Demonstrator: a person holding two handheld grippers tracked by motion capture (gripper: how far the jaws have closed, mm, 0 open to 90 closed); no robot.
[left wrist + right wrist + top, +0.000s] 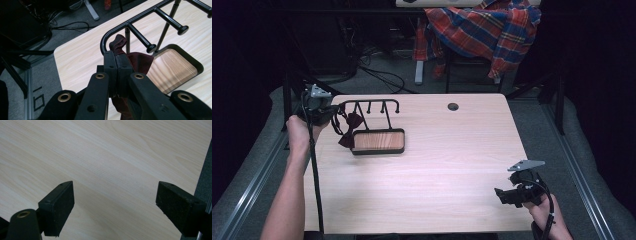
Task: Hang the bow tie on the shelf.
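Left gripper (116,62) pinches bow tie (140,62) strap beside rack (150,13) rail end. I judge: lift loop over rail end, grip firm. Right gripper (115,202) spread wide, idle over table (100,157).

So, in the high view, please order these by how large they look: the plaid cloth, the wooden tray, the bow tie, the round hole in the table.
1. plaid cloth, clearly largest, though it lies farther from the camera
2. wooden tray
3. bow tie, held by the left gripper
4. round hole, smallest
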